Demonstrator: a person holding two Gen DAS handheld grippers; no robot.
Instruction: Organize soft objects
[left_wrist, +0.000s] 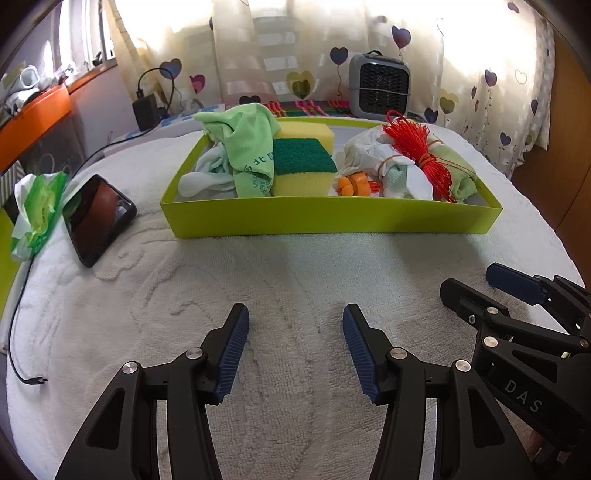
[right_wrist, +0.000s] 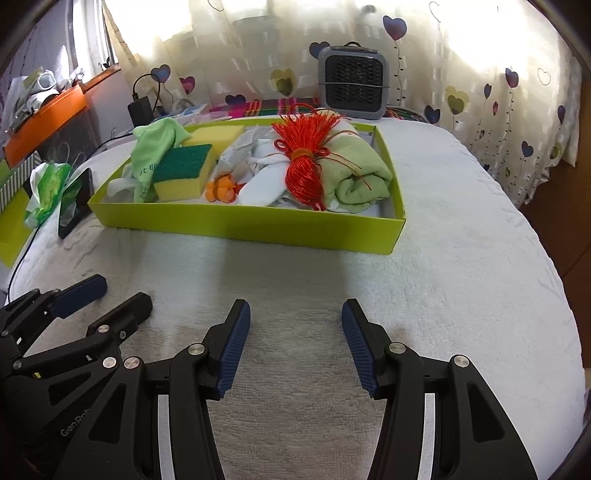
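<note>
From the left wrist, the left gripper (left_wrist: 295, 347) hangs spread and empty over the white towel-covered desk (left_wrist: 258, 295). Toward the desk's far edge, the lime tray (left_wrist: 332, 218) holds a green cloth (left_wrist: 251, 147), sponges (left_wrist: 301, 166), an orange toy (left_wrist: 352, 184) and red cord (left_wrist: 424, 155).

From the right wrist, the right gripper (right_wrist: 295, 343) is likewise spread and empty; a folded green towel (right_wrist: 354, 173) fills the tray's right end.

The right gripper (right_wrist: 295, 314) hovers with its jaws apart and empty above the white towel (right_wrist: 461, 258). Farther away stands the lime green box (right_wrist: 258, 225), holding a sponge (right_wrist: 183, 171), red cord bundle (right_wrist: 304, 162) and folded green cloth (right_wrist: 360, 173). The left gripper (right_wrist: 110, 295) is near left.
</note>
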